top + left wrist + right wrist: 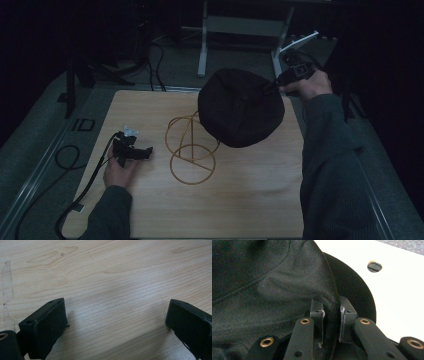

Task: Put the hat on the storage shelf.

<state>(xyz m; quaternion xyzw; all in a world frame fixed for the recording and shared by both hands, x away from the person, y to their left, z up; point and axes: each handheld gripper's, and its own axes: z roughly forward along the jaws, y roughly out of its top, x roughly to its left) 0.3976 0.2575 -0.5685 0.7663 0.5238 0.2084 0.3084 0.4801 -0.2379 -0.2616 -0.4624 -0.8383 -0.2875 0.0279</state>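
Observation:
A black cap hangs in the air above the far right part of the wooden table, over the top of a gold wire stand. My right gripper is shut on the cap's edge; in the right gripper view the black fabric is pinched between the jaws of that gripper. My left gripper rests low on the table's left side, open, its pads wide apart over bare wood, holding nothing.
A black cable trails from the left gripper off the table's left edge. A white metal frame and more cables stand on the floor beyond the far edge. A white surface with a hole lies behind the cap.

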